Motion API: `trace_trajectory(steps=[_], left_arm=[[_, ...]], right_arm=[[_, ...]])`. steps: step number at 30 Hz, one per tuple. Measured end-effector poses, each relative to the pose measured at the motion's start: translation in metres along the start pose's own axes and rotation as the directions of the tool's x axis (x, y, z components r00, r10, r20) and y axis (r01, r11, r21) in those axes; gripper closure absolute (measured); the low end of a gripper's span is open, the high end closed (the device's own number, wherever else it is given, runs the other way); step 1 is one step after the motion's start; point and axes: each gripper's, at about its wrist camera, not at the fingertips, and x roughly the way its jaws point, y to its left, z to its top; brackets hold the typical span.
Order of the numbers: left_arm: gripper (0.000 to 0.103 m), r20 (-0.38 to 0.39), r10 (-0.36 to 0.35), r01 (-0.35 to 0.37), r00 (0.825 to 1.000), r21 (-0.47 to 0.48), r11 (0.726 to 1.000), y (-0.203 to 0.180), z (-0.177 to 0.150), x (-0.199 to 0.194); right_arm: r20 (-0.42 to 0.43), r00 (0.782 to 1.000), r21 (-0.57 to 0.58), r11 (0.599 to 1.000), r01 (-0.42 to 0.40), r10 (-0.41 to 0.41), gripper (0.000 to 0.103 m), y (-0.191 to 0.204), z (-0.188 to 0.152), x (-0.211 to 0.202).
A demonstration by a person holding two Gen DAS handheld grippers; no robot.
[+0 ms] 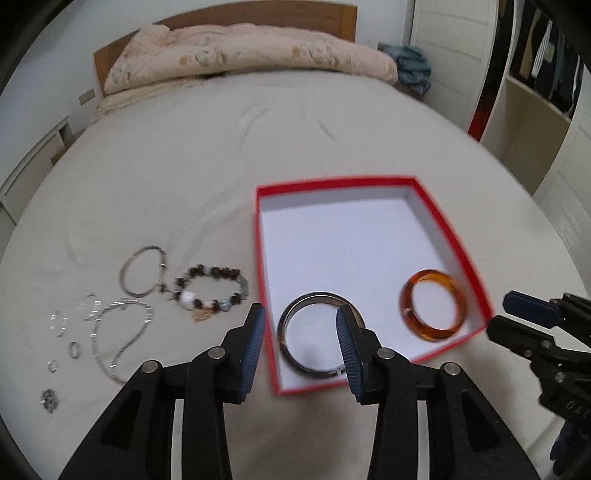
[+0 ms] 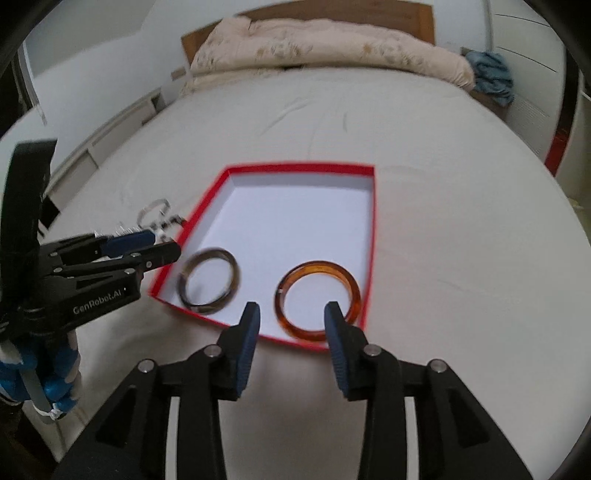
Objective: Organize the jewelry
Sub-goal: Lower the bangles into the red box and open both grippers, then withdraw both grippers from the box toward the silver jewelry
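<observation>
Blue ribbed pads face each other across a gap on the left tongs (image 1: 301, 325), which hang apart and clamp nothing. Beyond them a dark bangle (image 1: 320, 334) lies flat in the near left corner of a red box (image 1: 448, 236) with a white floor. The right tongs (image 2: 291, 321) also stand apart with nothing between the pads; an amber bangle (image 2: 317, 301) lies flat in the box's near right corner just beyond them, and its near edge is hidden behind the right pad. The two bangles lie apart from each other.

Left of the box, on the pale bed (image 1: 184, 166), lie a bead bracelet (image 1: 212, 290), a thin silver bangle (image 1: 144, 271), a silver chain (image 1: 118, 332) and some small rings (image 1: 64, 343). At the head of the bed a cream quilt (image 1: 240, 51) is bunched against a wooden headboard (image 1: 266, 16).
</observation>
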Motion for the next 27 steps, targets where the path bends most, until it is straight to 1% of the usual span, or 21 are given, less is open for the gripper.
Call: trace_trajectory(steps=[2, 4, 6, 7, 8, 11, 12, 14, 17, 20, 23, 25, 27], left_arm=[[0.063, 0.035, 0.015, -0.015, 0.999, 0.011, 1.0, 0.006, -0.004, -0.03], [0.063, 0.046, 0.021, -0.022, 0.999, 0.012, 1.0, 0.012, -0.008, -0.055], [0.063, 0.064, 0.049, -0.049, 0.997, 0.006, 0.999, 0.025, -0.015, -0.089], [0.063, 0.081, 0.063, -0.063, 0.995, 0.003, 0.998, 0.032, -0.019, -0.103], [0.062, 0.099, 0.078, -0.078, 0.992, 0.001, 0.997, 0.039, -0.024, -0.119], [0.055, 0.154, 0.132, -0.13, 0.979, -0.019, 0.991, 0.066, -0.04, -0.164], [0.05, 0.166, 0.148, -0.146, 0.975, -0.03, 0.989, 0.076, -0.047, -0.178], [0.046, 0.188, 0.185, -0.177, 0.965, -0.059, 0.982, 0.099, -0.062, -0.205], [0.046, 0.211, 0.228, -0.212, 0.951, -0.096, 0.973, 0.131, -0.088, -0.239], [0.046, 0.217, 0.261, -0.234, 0.941, -0.144, 0.962, 0.164, -0.114, -0.263], [0.046, 0.207, 0.295, -0.259, 0.933, -0.186, 0.948, 0.192, -0.14, -0.277], [0.046, 0.21, 0.318, -0.273, 0.925, -0.215, 0.938, 0.207, -0.155, -0.285], [0.046, 0.201, 0.332, -0.281, 0.922, -0.247, 0.927, 0.222, -0.17, -0.29]], right_arm=[[0.045, 0.999, 0.024, 1.0, -0.009, 0.007, 0.068, 0.006, -0.003, -0.029], [0.1, 0.995, 0.038, 0.999, -0.019, 0.015, 0.068, 0.015, -0.008, -0.059], [0.155, 0.988, 0.041, 0.999, -0.019, 0.012, 0.062, 0.029, -0.013, -0.086], [0.183, 0.983, 0.039, 0.999, -0.015, 0.007, 0.056, 0.037, -0.015, -0.1], [0.224, 0.975, 0.037, 0.999, -0.011, 0.003, 0.052, 0.049, -0.019, -0.119], [0.301, 0.953, 0.025, 0.999, -0.048, 0.038, 0.047, 0.077, -0.029, -0.161], [0.311, 0.949, 0.017, 0.998, -0.058, 0.05, 0.046, 0.086, -0.031, -0.171], [0.326, 0.942, -0.01, 0.997, -0.074, 0.073, 0.038, 0.105, -0.036, -0.187], [0.341, 0.933, -0.054, 0.994, -0.099, 0.111, 0.031, 0.137, -0.049, -0.209], [0.339, 0.93, -0.079, 0.989, -0.125, 0.144, 0.029, 0.162, -0.062, -0.219], [0.339, 0.927, -0.103, 0.986, -0.134, 0.161, 0.029, 0.184, -0.073, -0.224], [0.328, 0.931, -0.111, 0.985, -0.132, 0.162, 0.029, 0.195, -0.079, -0.223], [0.301, 0.939, -0.119, 0.983, -0.138, 0.168, 0.029, 0.205, -0.086, -0.218]])
